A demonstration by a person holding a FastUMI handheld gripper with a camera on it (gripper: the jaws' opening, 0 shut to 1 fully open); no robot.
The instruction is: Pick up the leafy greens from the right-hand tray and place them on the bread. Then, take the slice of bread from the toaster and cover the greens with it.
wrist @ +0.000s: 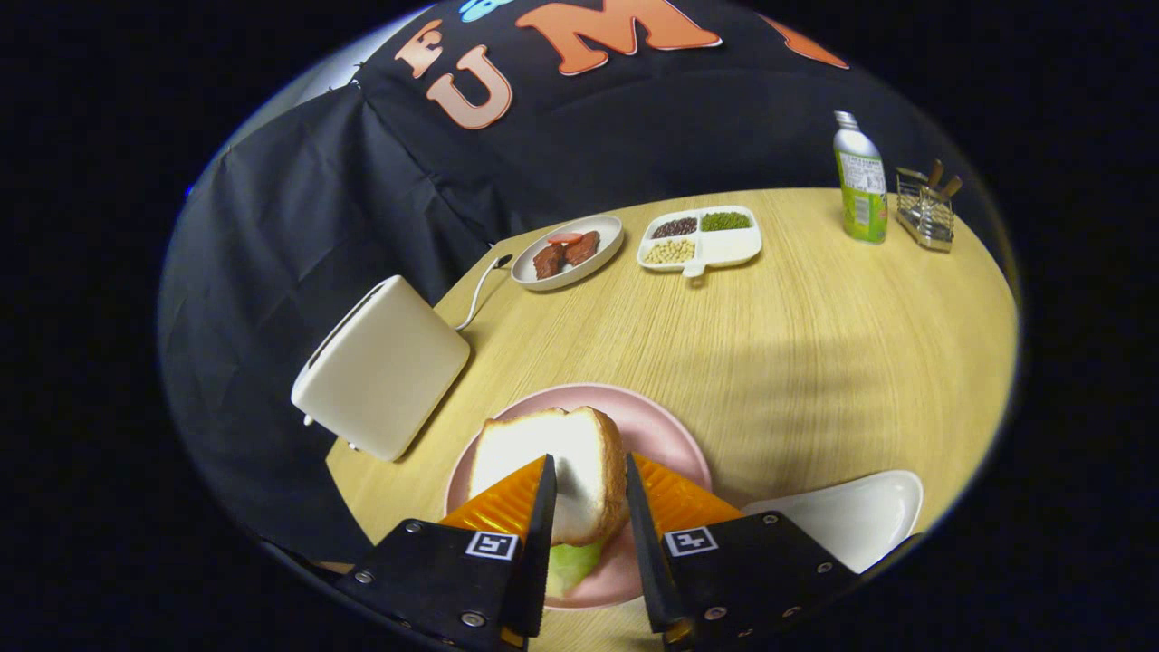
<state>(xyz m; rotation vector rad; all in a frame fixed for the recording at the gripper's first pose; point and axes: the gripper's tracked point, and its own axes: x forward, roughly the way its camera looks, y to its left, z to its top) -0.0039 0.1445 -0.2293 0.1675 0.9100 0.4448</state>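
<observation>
A slice of white bread point(543, 448) with a brown crust stands tilted between my orange fingers point(675, 498), over the pink plate point(670, 430). My gripper point(586, 473) is shut on the slice, one finger on each side of it. Pale leafy greens point(570, 566) show on the plate beneath the slice, between the finger bases. Whatever lies under the greens is hidden. The cream toaster point(380, 367) stands to the left of the plate, its slots facing away from me. An empty white tray point(851, 516) lies just right of the plate.
Beyond the plate, at the table's far side, sit a round dish with brown meat pieces point(569, 252) and a divided tray of beans point(702, 240). A green bottle point(860, 181) and a small wire rack point(924, 213) stand far right. The toaster's cord point(480, 285) runs back.
</observation>
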